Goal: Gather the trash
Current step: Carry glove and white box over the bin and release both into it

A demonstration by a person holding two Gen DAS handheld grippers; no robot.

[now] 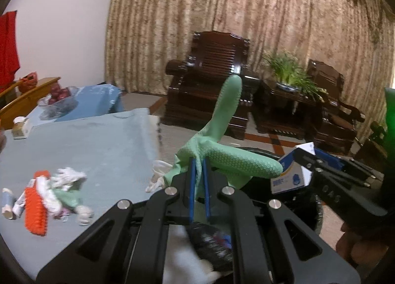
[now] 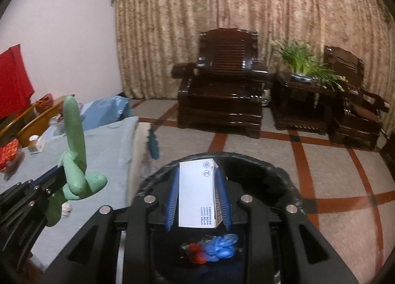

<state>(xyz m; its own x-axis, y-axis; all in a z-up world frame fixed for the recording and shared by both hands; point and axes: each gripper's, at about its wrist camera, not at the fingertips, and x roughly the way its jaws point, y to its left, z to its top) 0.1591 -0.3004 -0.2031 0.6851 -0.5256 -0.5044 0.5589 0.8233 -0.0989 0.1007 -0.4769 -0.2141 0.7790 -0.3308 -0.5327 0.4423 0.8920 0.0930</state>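
Note:
My left gripper (image 1: 198, 160) is shut on a green rubber glove (image 1: 222, 136), held at the table's right edge; its fingers stick up and sideways. The glove also shows in the right wrist view (image 2: 76, 160). My right gripper (image 2: 198, 170) is shut on a white and blue carton box (image 2: 197, 192), held above the black-lined trash bin (image 2: 284, 175). The box and right gripper show in the left wrist view (image 1: 288, 175). Blue and red trash (image 2: 214, 250) lies inside the bin. A pile of trash (image 1: 47, 192) lies on the blue-grey tablecloth (image 1: 98, 148).
A glass bowl of red fruit (image 1: 59, 101) and a small box (image 1: 21, 127) stand at the table's far end. Dark wooden armchairs (image 2: 222, 81) and a side table with a potted plant (image 2: 303, 66) stand before the curtain. Tiled floor lies beyond the bin.

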